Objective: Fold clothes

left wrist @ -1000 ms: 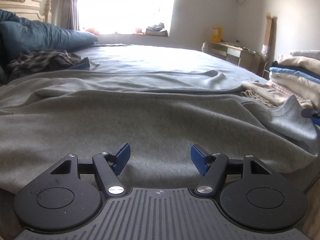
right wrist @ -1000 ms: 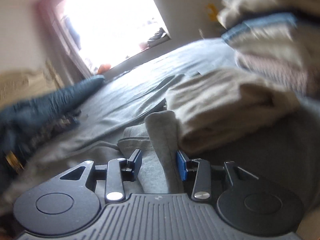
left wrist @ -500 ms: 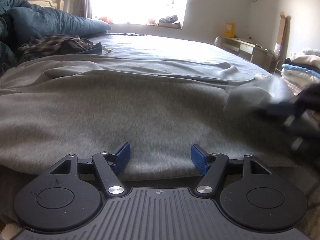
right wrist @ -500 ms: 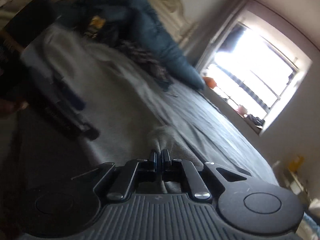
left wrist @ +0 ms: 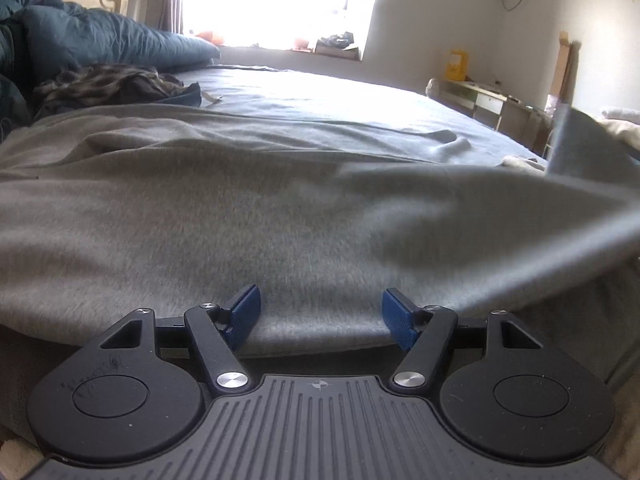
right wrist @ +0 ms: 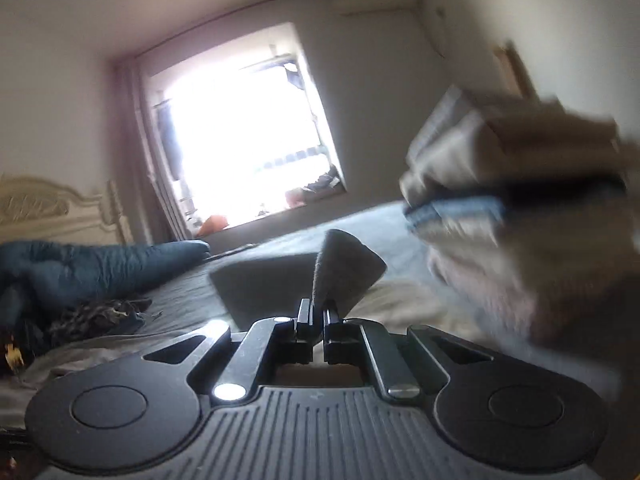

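Note:
A large grey sweatshirt (left wrist: 200, 208) lies spread over the bed. My left gripper (left wrist: 320, 318) is open and empty, its blue pads (left wrist: 242, 316) at the garment's near hem. My right gripper (right wrist: 319, 318) is shut on a piece of the grey sweatshirt (right wrist: 344, 268), which stands up between the jaws, lifted off the bed. In the left wrist view that lifted part (left wrist: 500, 216) sweeps blurred across the right side.
A stack of folded clothes (right wrist: 512, 216) is close on the right, blurred. A dark blue duvet (left wrist: 100, 44) and a patterned garment (left wrist: 104, 84) lie at the bed's head on the left. A desk (left wrist: 480, 100) stands by the far wall under the window.
My right gripper has closed on the grey sweatshirt's edge and lifted and swung it. The fabric now sweeps across the right of the left wrist view. My left gripper stays open, slightly nearer the hem.

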Action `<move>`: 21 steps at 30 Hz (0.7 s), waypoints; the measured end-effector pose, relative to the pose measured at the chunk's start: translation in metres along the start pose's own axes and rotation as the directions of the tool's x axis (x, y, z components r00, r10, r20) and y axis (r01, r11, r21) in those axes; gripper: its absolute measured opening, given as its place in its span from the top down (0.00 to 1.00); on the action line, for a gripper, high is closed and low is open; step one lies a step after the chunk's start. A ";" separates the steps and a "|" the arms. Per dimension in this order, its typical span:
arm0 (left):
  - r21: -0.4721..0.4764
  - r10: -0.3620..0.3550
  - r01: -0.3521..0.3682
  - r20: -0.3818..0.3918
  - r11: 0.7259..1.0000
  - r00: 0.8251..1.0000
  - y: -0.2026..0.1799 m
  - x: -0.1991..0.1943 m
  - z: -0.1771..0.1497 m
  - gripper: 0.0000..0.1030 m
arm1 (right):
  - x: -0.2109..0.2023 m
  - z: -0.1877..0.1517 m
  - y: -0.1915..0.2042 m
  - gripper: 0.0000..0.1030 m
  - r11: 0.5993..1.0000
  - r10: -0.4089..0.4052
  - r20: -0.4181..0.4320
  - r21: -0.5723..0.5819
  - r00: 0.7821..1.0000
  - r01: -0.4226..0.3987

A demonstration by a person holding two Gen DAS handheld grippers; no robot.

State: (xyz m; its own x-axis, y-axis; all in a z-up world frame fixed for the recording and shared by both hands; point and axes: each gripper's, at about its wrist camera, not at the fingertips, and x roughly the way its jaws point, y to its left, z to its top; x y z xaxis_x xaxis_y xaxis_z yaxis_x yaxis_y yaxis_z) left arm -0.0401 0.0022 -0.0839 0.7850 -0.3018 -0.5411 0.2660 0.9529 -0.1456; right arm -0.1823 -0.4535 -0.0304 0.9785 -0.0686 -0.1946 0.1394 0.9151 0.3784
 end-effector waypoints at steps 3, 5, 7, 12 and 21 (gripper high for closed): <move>0.006 0.007 -0.007 -0.013 1.000 1.000 0.000 0.000 0.001 0.34 | 0.000 -0.047 -0.025 0.95 0.973 -0.053 -0.054 0.221 0.997 0.064; 0.018 0.014 -0.013 -0.018 1.000 1.000 0.000 -0.001 0.002 0.34 | -0.002 -0.066 -0.040 0.95 0.930 -0.043 -0.064 0.362 0.997 0.063; 0.007 0.013 -0.013 -0.019 1.000 1.000 0.003 -0.004 0.002 0.34 | -0.006 -0.074 -0.050 0.95 0.892 -0.018 -0.061 0.451 0.998 0.044; -0.058 0.008 -0.009 -0.017 0.998 1.000 0.017 -0.017 0.000 0.34 | -0.012 -0.077 -0.066 0.77 0.831 0.040 -0.074 0.556 0.996 0.008; -0.081 0.006 -0.004 0.026 0.997 1.000 0.032 -0.034 0.000 0.34 | -0.013 -0.010 0.011 0.63 0.962 0.205 -0.151 0.216 0.967 -0.170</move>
State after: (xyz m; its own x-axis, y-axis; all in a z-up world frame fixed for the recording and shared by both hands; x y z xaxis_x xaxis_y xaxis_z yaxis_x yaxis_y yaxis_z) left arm -0.0582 0.0431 -0.0706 0.8006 -0.2970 -0.5204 0.2173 0.9533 -0.2099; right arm -0.1947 -0.4388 -0.0334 0.9518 0.1813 -0.2475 0.0006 0.8057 0.5923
